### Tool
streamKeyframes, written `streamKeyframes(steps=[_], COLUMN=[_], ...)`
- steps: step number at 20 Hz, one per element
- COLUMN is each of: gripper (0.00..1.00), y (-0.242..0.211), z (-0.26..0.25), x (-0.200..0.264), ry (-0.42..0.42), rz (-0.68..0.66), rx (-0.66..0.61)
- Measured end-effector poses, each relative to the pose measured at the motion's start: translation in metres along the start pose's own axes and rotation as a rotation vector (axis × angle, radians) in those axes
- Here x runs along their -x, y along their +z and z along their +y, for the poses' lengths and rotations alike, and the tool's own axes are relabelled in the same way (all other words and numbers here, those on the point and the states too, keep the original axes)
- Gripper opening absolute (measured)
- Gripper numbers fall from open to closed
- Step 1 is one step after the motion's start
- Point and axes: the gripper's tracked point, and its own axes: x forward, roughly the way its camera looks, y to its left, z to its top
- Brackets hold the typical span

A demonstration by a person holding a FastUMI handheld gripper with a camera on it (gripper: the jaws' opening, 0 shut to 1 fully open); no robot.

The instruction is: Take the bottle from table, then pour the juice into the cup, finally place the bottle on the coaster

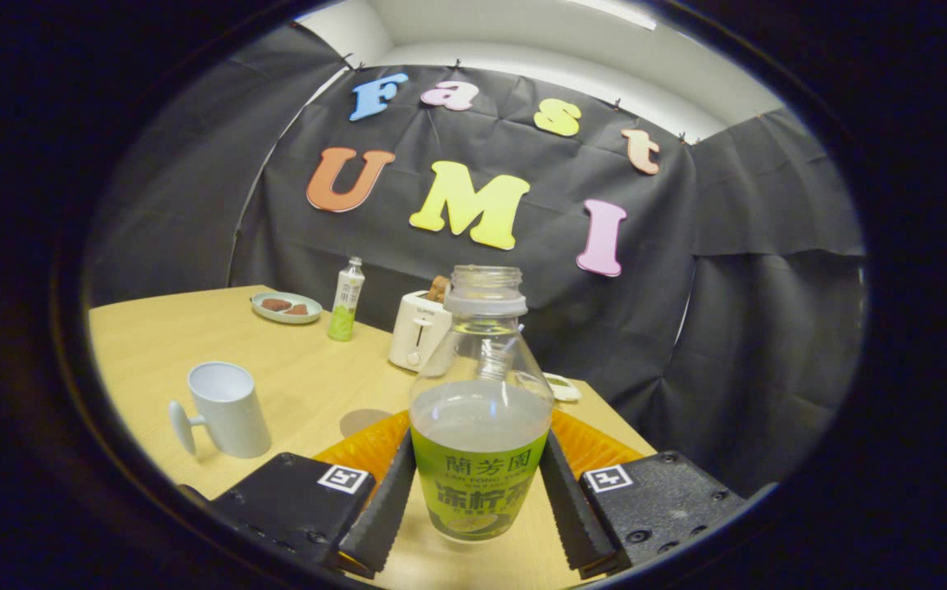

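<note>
- Bottle [480, 410], uncapped and upright, sits pinched between both fingers of my gripper [478, 500].
- Coaster [375, 447] just behind it.
- Cup [229, 408] stands apart, open tabletop [162, 344] around it.

A staged recording booth is shown, dressed as a breakfast corner rather than a lived-in kitchen. Black cloth [523, 270] is pinned up as walls, with a plain white room wall [523, 49] seen above it. A light wooden table [293, 377] is set with household props: a white two-slot toaster [418, 330] with bread in it, a pale plate [286, 308] of brown food, and a white handled mug [228, 408].
</note>
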Motion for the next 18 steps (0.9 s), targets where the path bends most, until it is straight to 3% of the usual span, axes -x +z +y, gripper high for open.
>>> streamKeyframes(steps=[11, 18], gripper=[0.81, 0.81], y=[0.022, 0.041], z=[0.001, 0.040], x=[-0.006, -0.004], ry=[-0.123, -0.126], rz=[0.041, -0.024], rx=[0.408, 0.724])
